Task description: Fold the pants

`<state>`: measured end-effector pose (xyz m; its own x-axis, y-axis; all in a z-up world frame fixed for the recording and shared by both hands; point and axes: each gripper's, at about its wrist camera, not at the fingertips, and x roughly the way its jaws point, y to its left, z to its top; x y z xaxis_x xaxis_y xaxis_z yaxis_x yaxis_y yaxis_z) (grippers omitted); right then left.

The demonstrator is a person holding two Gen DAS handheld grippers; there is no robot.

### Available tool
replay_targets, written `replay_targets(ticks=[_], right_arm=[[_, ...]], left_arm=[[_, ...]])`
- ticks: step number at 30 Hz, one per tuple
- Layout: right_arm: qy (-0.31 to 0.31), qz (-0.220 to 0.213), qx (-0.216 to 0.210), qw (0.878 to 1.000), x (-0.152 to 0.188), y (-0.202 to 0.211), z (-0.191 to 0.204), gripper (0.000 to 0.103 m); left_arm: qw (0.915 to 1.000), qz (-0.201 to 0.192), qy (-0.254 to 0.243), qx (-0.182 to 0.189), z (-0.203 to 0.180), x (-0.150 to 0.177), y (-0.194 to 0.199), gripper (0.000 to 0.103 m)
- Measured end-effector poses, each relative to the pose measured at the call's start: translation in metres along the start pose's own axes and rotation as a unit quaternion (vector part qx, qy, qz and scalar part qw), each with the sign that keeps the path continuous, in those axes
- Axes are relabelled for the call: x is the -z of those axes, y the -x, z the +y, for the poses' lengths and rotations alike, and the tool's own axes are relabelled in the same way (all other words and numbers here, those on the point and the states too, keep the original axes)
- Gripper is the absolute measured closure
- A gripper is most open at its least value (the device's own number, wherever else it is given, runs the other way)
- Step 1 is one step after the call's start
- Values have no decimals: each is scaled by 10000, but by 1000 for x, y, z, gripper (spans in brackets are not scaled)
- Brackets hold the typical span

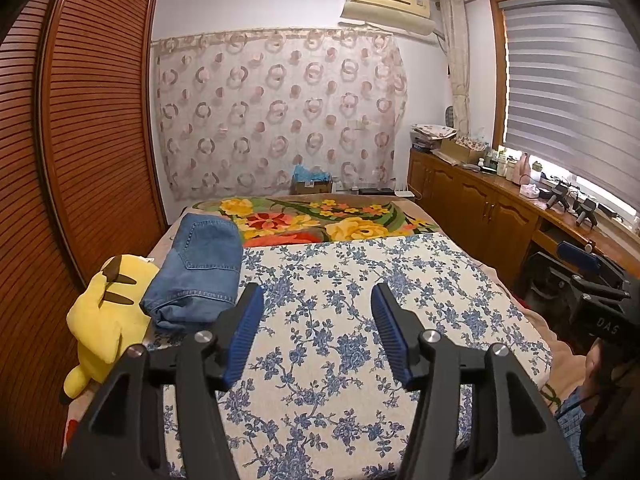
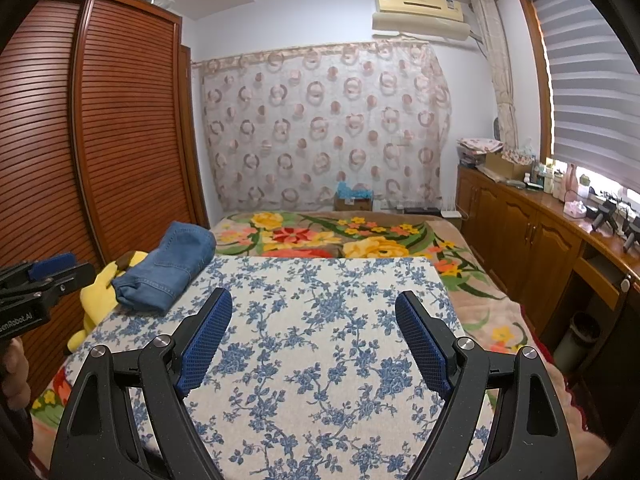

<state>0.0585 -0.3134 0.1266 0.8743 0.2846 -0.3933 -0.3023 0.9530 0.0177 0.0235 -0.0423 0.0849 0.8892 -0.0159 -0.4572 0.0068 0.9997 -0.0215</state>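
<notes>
Folded blue jeans [image 1: 196, 272] lie at the far left edge of the bed, partly on the blue-flowered cloth [image 1: 360, 320]; they also show in the right wrist view [image 2: 168, 268]. My left gripper [image 1: 318, 300] is open and empty, held above the cloth to the right of the jeans. My right gripper [image 2: 314, 308] is open and empty above the cloth [image 2: 320, 340], right of the jeans. The left gripper also shows at the left edge of the right wrist view [image 2: 44, 276]. The right gripper also shows at the right edge of the left wrist view [image 1: 592, 272].
A yellow plush toy [image 1: 104, 316] lies left of the jeans, against the wooden wardrobe [image 1: 80, 140]. A bright flowered blanket [image 1: 320, 220] covers the far bed. Wooden cabinets [image 2: 532, 248] with clutter run along the right under the window.
</notes>
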Motion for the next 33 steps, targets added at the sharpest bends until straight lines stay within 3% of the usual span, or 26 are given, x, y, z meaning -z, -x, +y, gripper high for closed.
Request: replay_targets(ticks=[33], right_arm=[[-2, 8, -4, 10000, 0, 1, 1, 17]], left_arm=[[10000, 0, 5, -14, -1, 6, -1, 46]])
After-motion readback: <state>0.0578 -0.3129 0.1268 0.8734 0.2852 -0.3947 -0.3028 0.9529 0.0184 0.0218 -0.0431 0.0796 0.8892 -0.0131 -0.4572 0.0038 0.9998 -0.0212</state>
